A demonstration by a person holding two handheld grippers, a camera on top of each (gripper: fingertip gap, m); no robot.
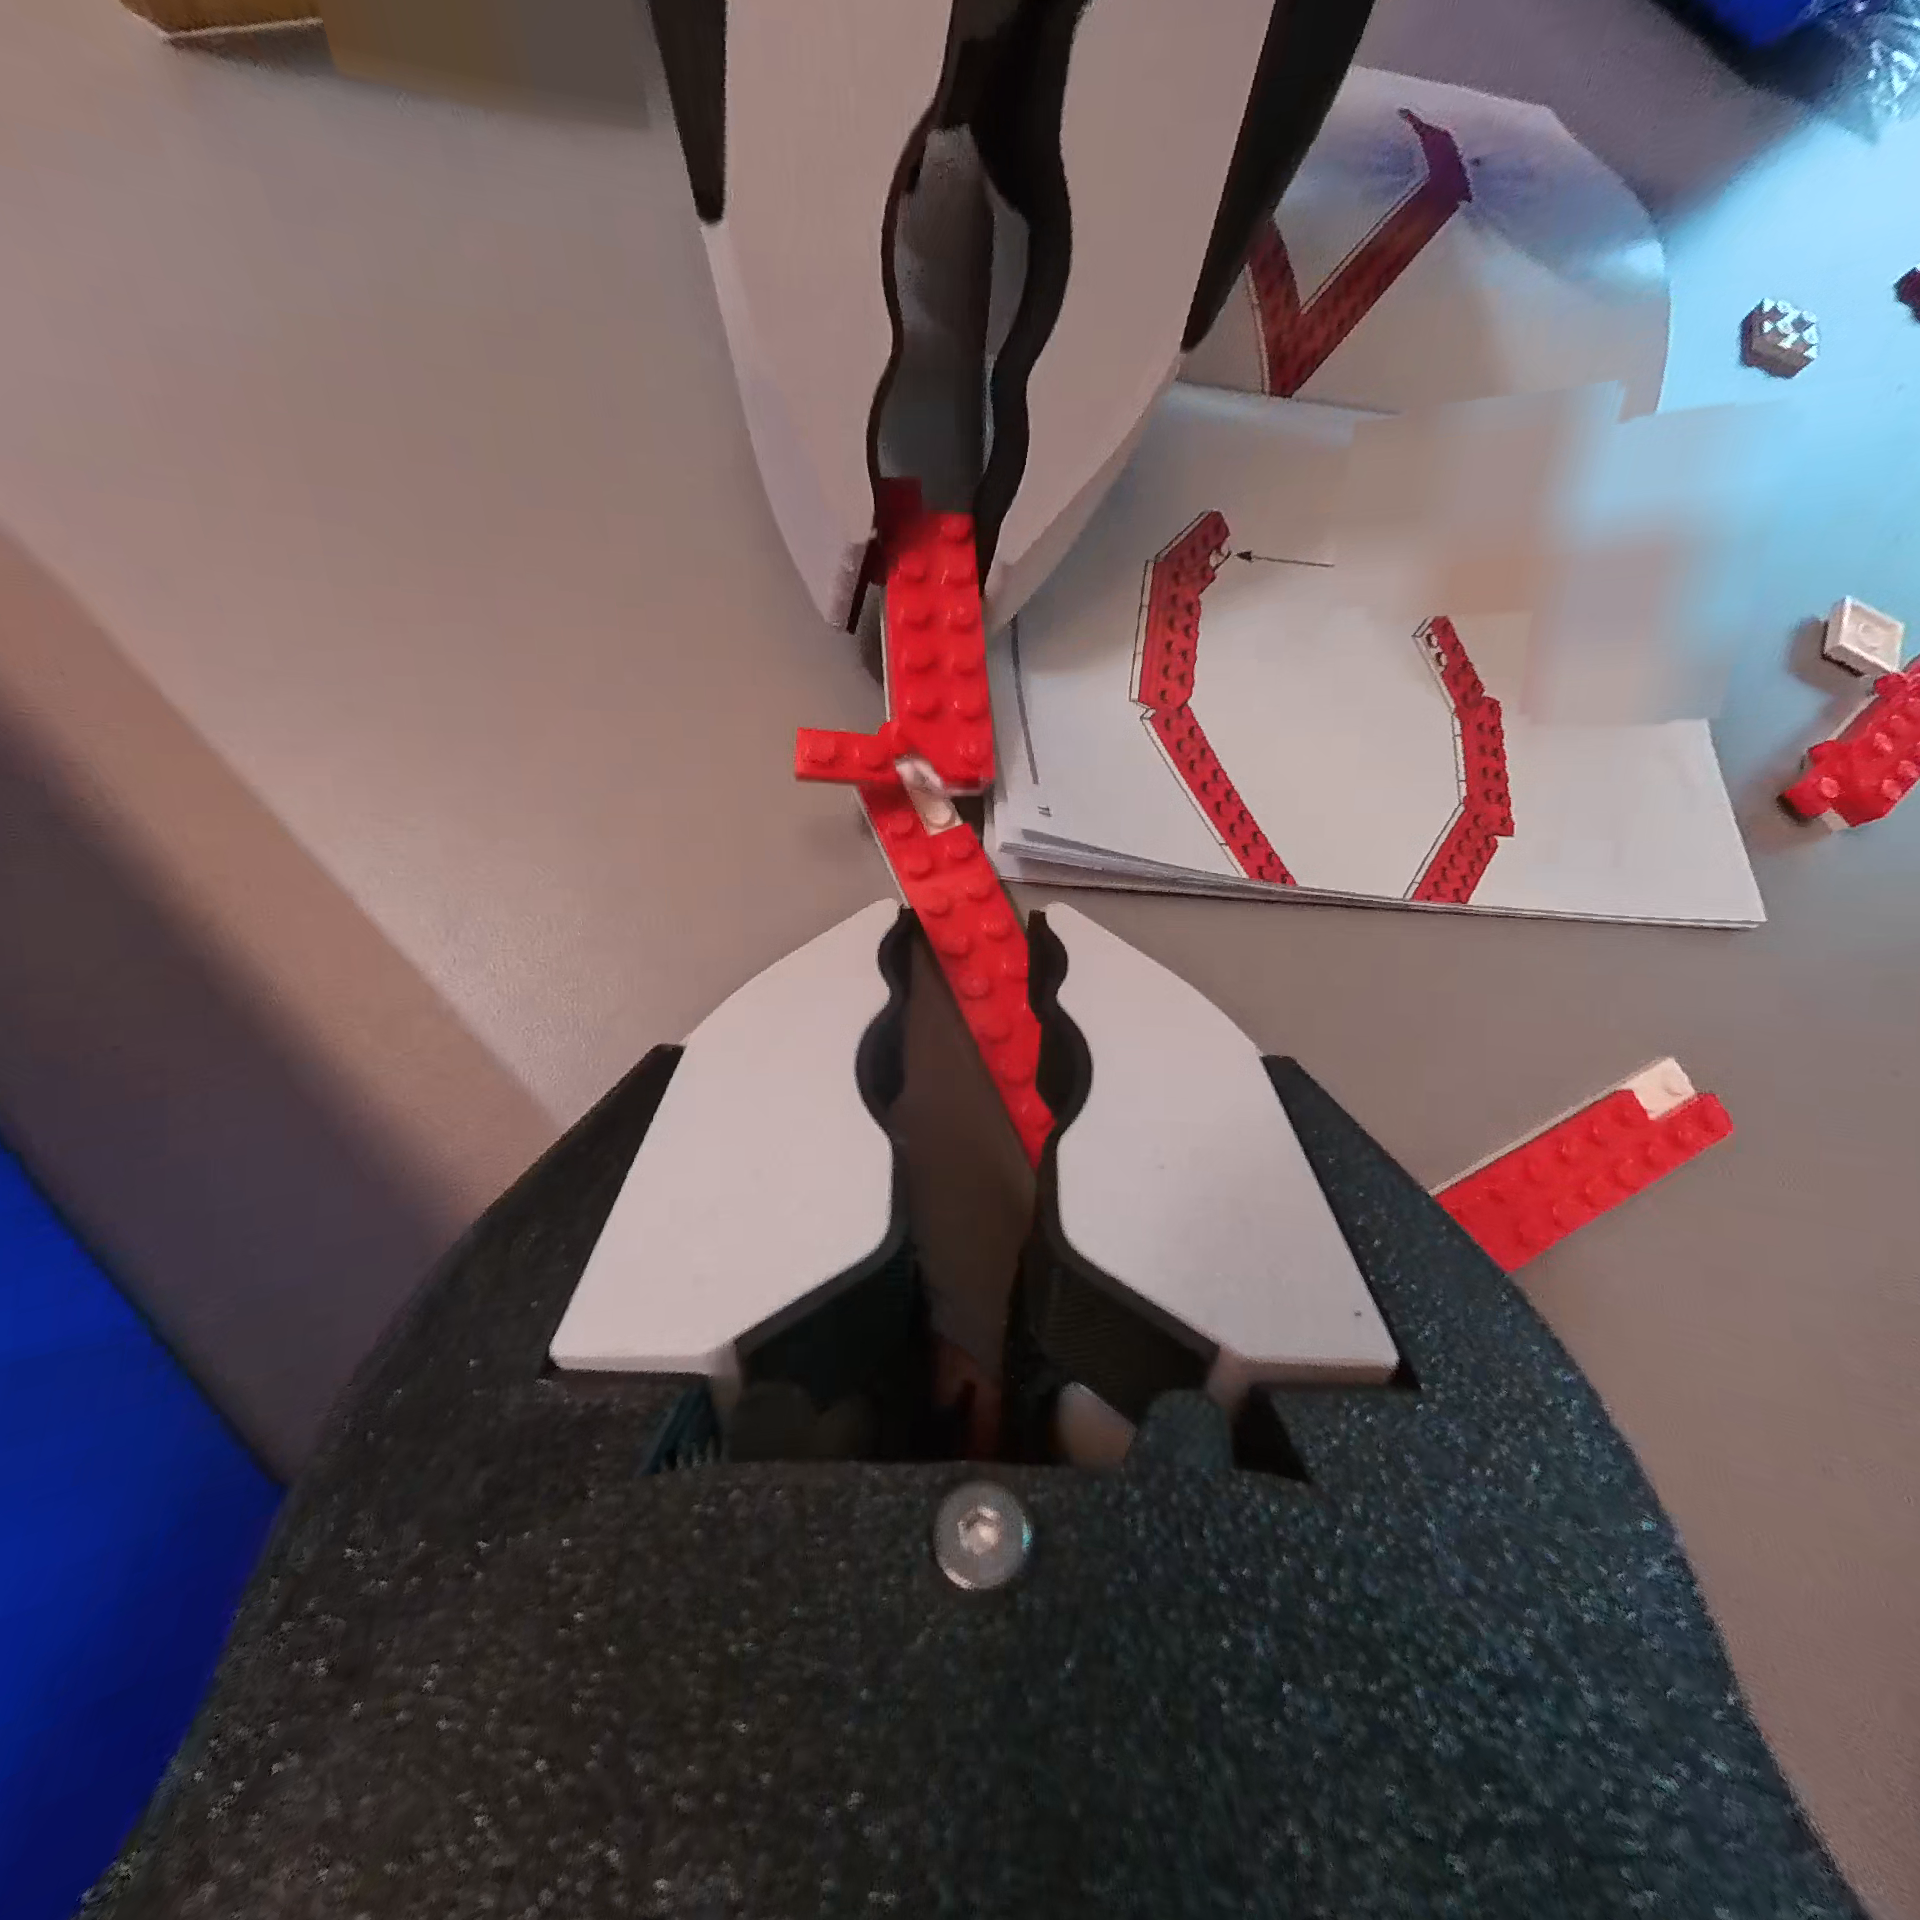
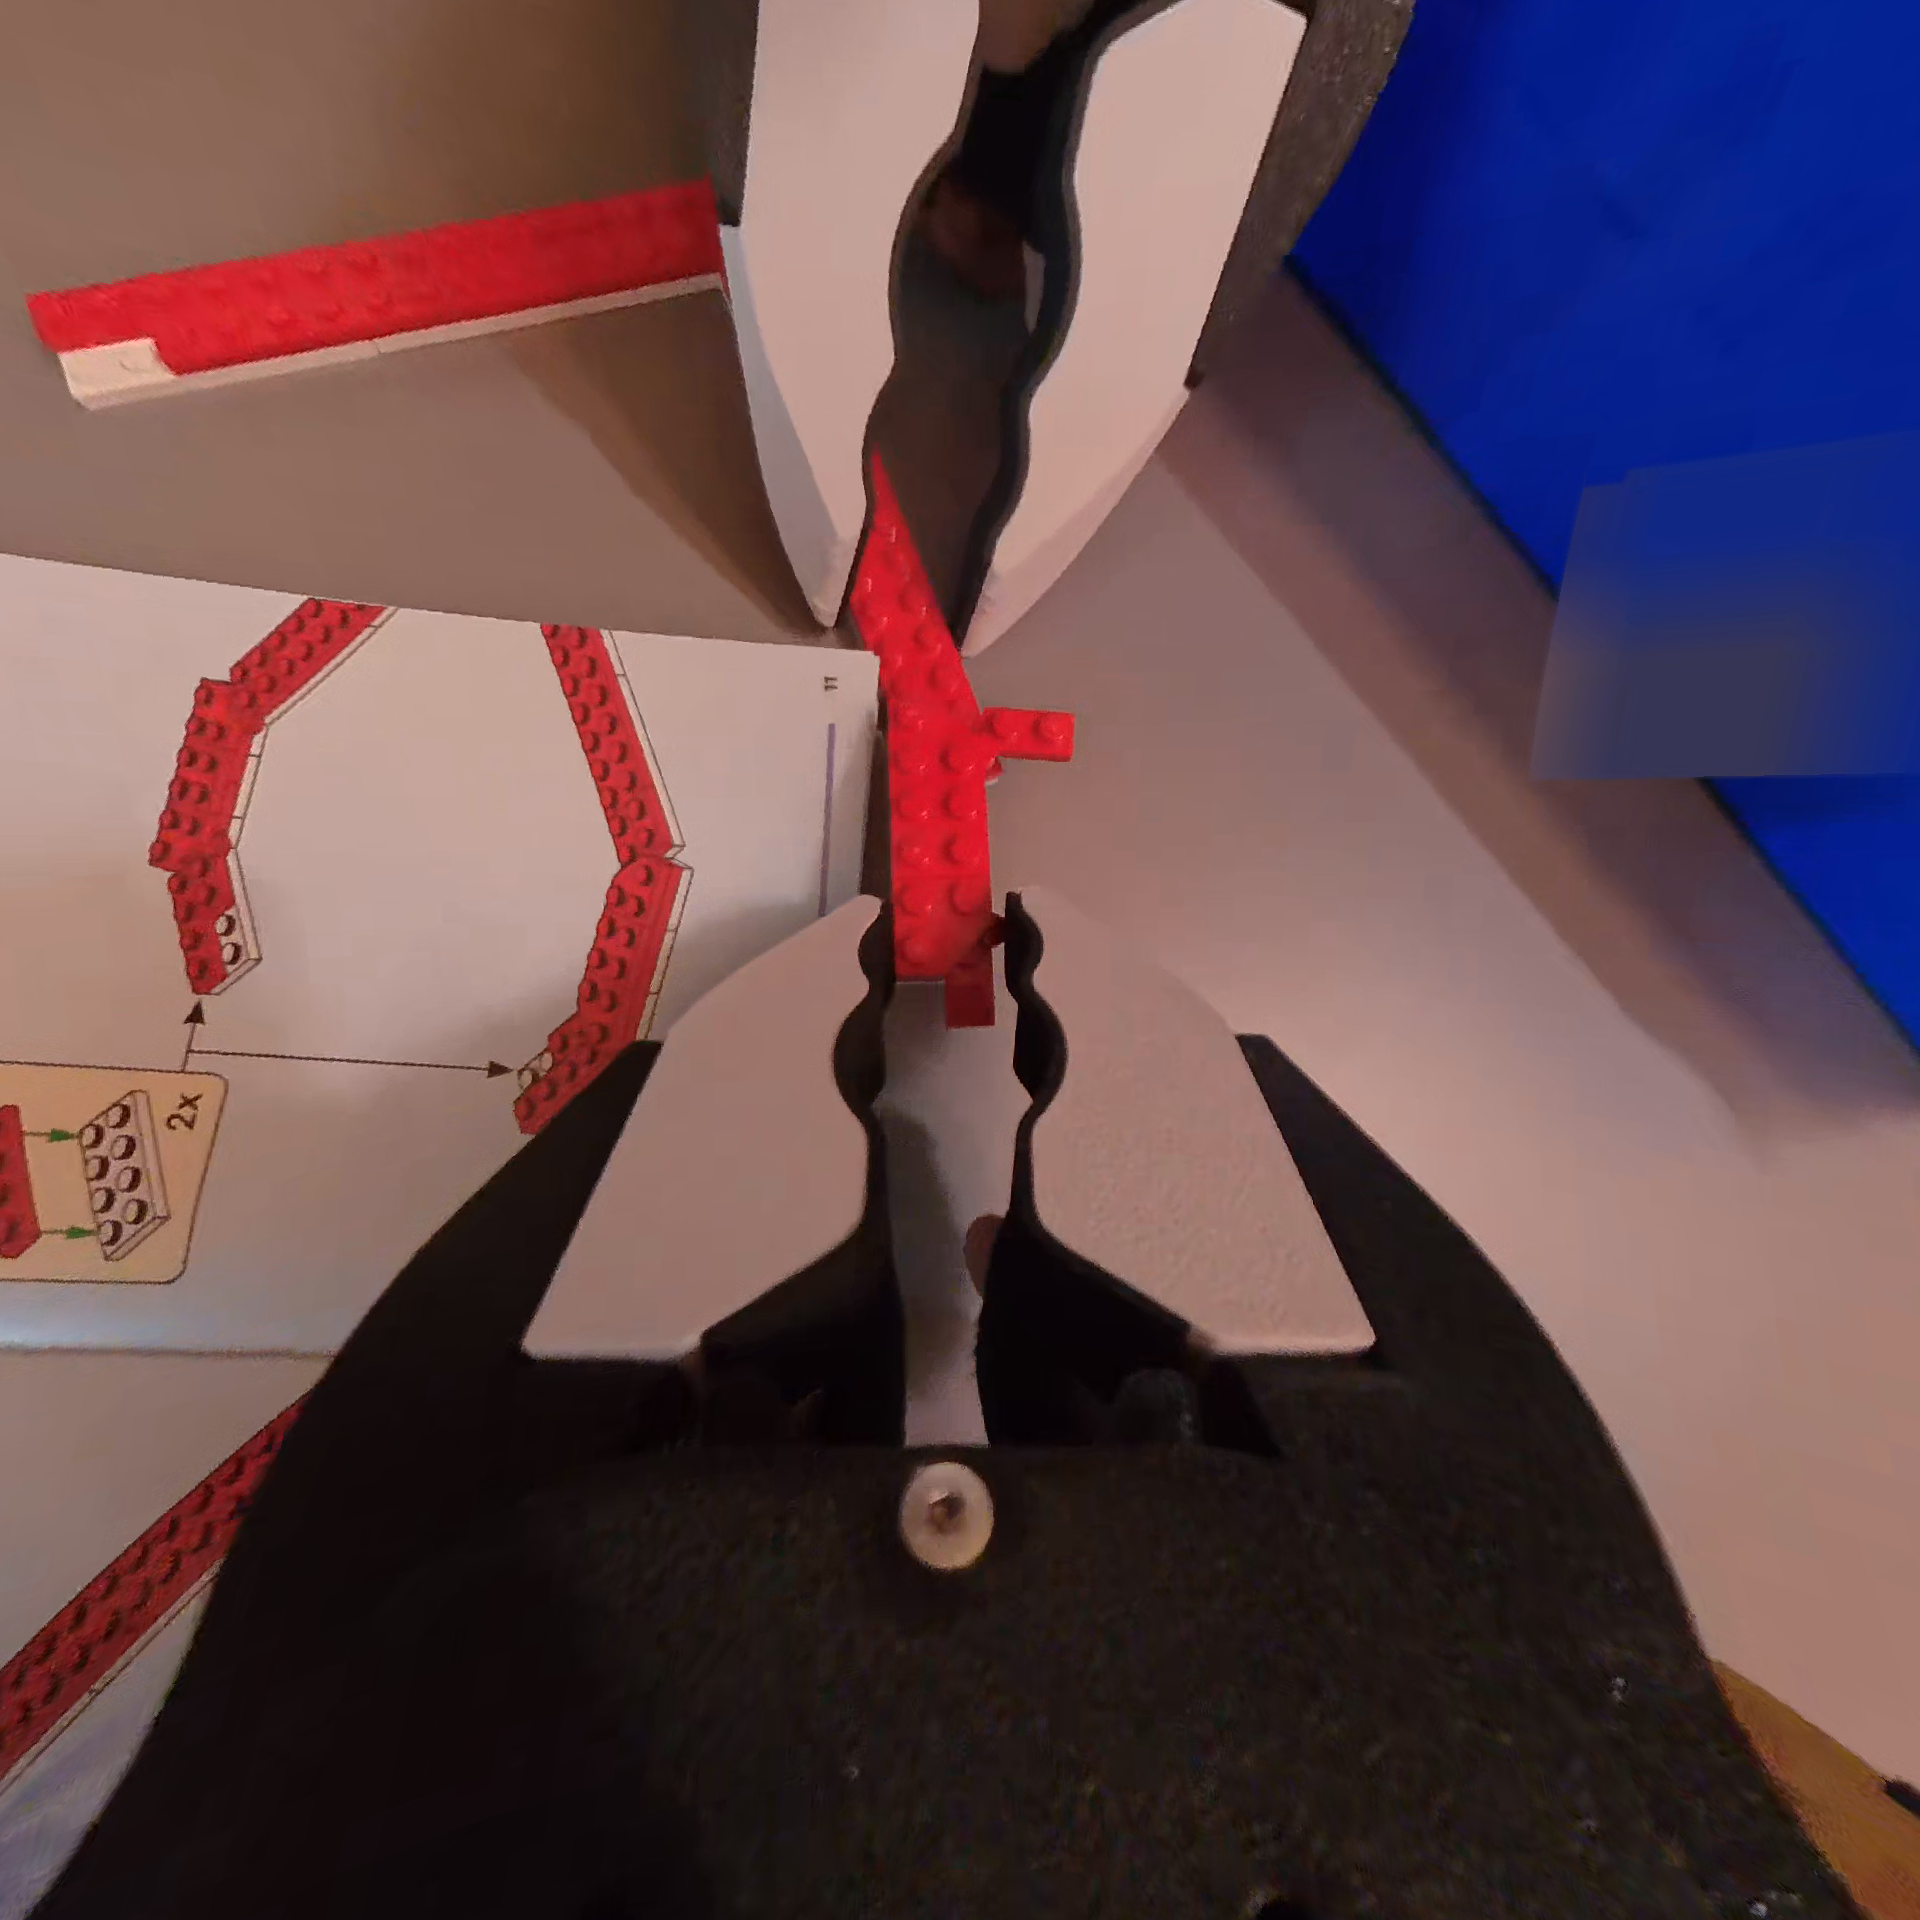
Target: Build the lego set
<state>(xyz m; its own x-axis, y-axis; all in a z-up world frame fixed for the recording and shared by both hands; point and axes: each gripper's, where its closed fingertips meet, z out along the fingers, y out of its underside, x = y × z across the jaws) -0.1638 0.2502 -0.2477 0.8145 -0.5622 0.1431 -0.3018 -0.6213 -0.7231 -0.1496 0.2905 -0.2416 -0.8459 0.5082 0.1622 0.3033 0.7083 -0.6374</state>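
Observation:
A red lego assembly is held in the air between both grippers. It is two studded plate strips joined at an angle, with a small red piece sticking out sideways at the joint. My left gripper is shut on the long strip. My right gripper faces it from above and is shut on the shorter strip. In the right wrist view my right gripper holds the near strip and my left gripper holds the far end.
An open instruction booklet lies on the grey table, right of the assembly; it also shows in the right wrist view. A red-and-white strip, a small red assembly, a white tile and a grey studded piece lie nearby. A blue surface borders the table. The tips of one gripper are about 5 cm away from the tips of the other. The white tile is about 20 cm from both grippers' fingertips.

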